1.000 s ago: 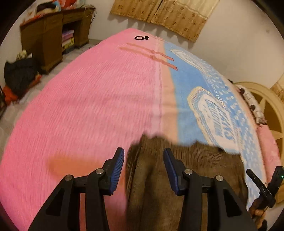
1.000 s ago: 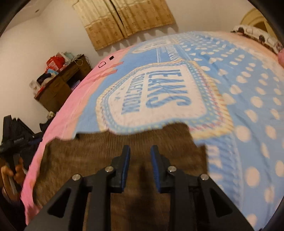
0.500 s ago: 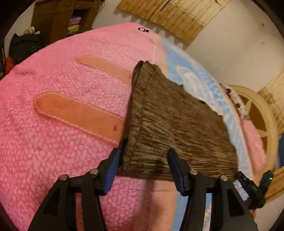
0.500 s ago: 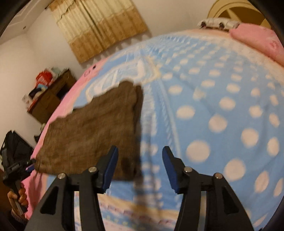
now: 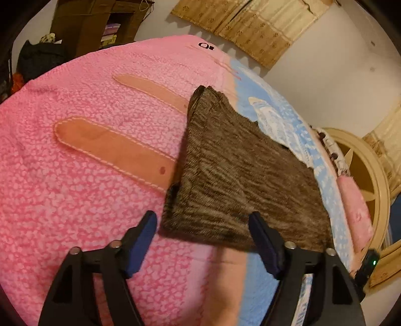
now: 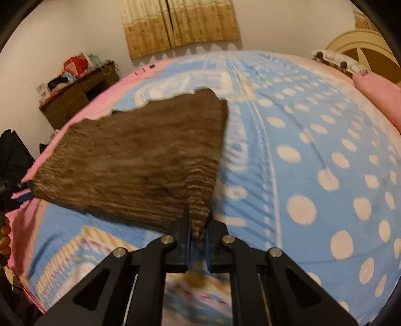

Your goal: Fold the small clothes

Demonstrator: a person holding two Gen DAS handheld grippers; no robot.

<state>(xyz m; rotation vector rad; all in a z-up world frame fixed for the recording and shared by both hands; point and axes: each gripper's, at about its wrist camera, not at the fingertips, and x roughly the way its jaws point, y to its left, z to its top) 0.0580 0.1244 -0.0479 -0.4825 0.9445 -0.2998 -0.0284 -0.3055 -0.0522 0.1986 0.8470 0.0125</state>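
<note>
Blue-padded fingers (image 6: 186, 240) of the right gripper (image 6: 198, 232) pinch the near corner of a brown knitted garment (image 6: 130, 160), its jaws having just closed on the cloth. The left gripper (image 5: 203, 225) has just spread its jaws wide; its fingers (image 5: 142, 230) flank the garment's near edge without pressing it. The garment lies flat on a pink and blue blanket (image 5: 75, 175), across the seam between the two colours. No writing on the blanket reads clearly here; a second ago, large letters showed beyond the garment, which then hung lifted and blurred. Farther off stand a wooden desk (image 6: 77, 97) and curtains (image 6: 178, 22).
</note>
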